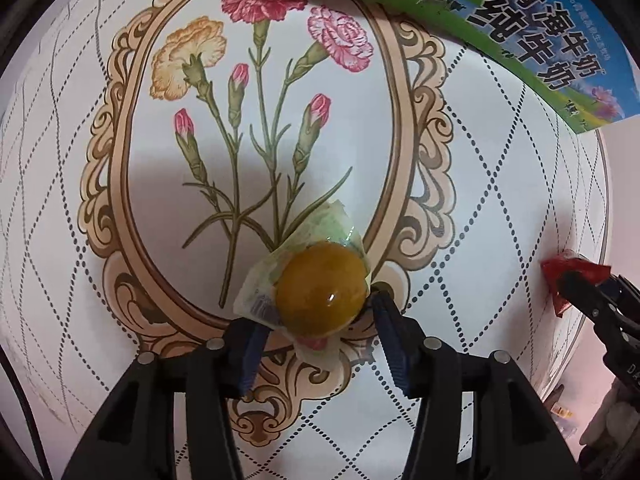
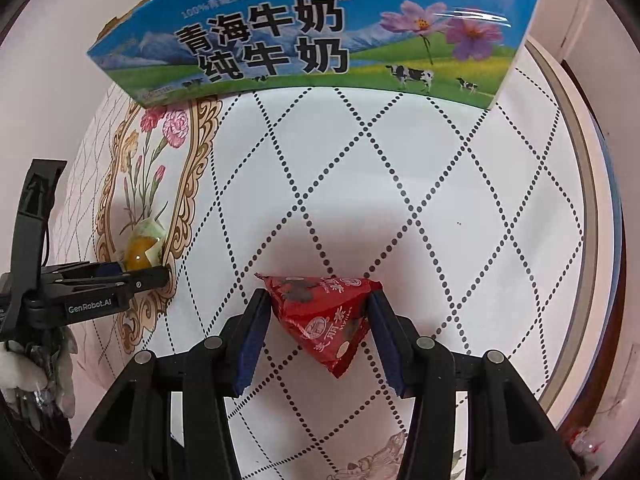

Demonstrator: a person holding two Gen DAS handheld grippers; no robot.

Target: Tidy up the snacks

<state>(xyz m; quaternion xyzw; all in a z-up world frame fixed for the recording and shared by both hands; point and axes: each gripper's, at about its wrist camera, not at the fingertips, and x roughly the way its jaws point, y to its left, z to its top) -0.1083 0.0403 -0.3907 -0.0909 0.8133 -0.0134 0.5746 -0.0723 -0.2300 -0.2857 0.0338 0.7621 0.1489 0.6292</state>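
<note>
Nearest in the left wrist view: left gripper [image 1: 320,312] pinching a wrapped orange jelly cup [image 1: 322,289], blue pads pressed on the wrapper's two sides, cup over the carnation medallion of the round table [image 1: 500,208]. Nearest in the right wrist view: right gripper [image 2: 318,312] clamped on a red triangular snack packet [image 2: 326,316], pads squeezing its two corners, packet above the dotted diamond pattern. Farther back, at the table's far edge: blue and green milk carton box [image 2: 312,40], open top toward the wall, probably the place for both snacks.

Step in hand, by judgement: carrying both toward the box. Worth keeping both grips firm, since the jelly wrapper looks slippery and held near its edge. Best to clear the box's front wall before lowering, one gripper at a time, to avoid crossing arms above the opening.
</note>
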